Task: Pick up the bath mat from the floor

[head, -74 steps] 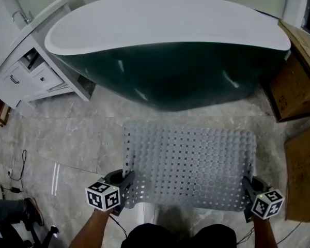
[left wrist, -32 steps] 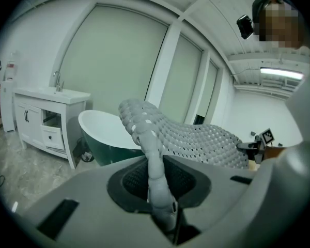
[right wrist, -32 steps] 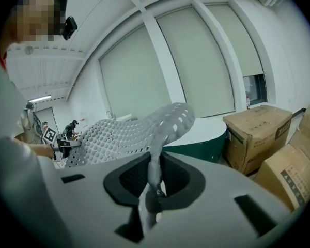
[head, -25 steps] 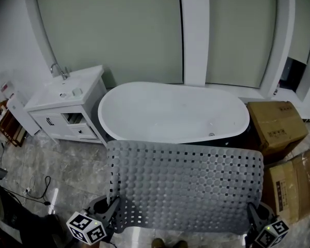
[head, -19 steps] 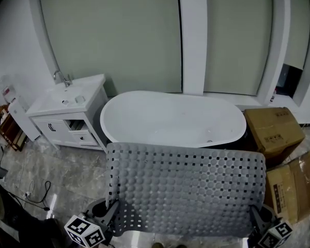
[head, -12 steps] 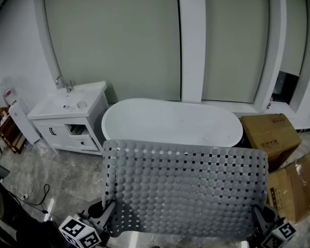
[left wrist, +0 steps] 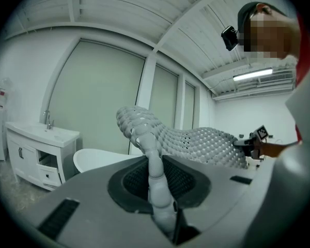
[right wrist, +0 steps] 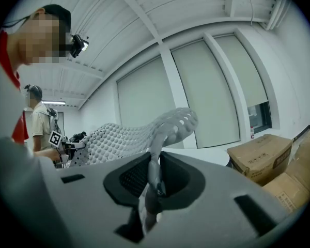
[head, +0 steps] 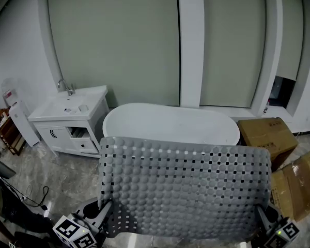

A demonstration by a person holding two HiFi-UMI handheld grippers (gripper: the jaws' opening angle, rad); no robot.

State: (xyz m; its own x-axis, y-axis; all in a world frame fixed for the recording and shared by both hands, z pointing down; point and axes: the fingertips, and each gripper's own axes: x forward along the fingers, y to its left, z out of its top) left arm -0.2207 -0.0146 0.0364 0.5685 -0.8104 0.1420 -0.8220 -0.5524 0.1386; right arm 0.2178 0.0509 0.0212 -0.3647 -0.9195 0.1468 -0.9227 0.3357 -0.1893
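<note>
The bath mat [head: 186, 190] has come up from low over the floor and is now held spread wide in front of the bathtub [head: 170, 124], well clear of the tiles. The left gripper [head: 104, 207] is clamped on its near left corner and the right gripper [head: 260, 215] on its near right. The pick-up looks done to me. What comes next calls only for firm, level grips.

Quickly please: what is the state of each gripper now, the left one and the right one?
Left gripper: closed, holding the left edge of the bath mat.
Right gripper: closed, holding the right edge of the same mat.
</note>
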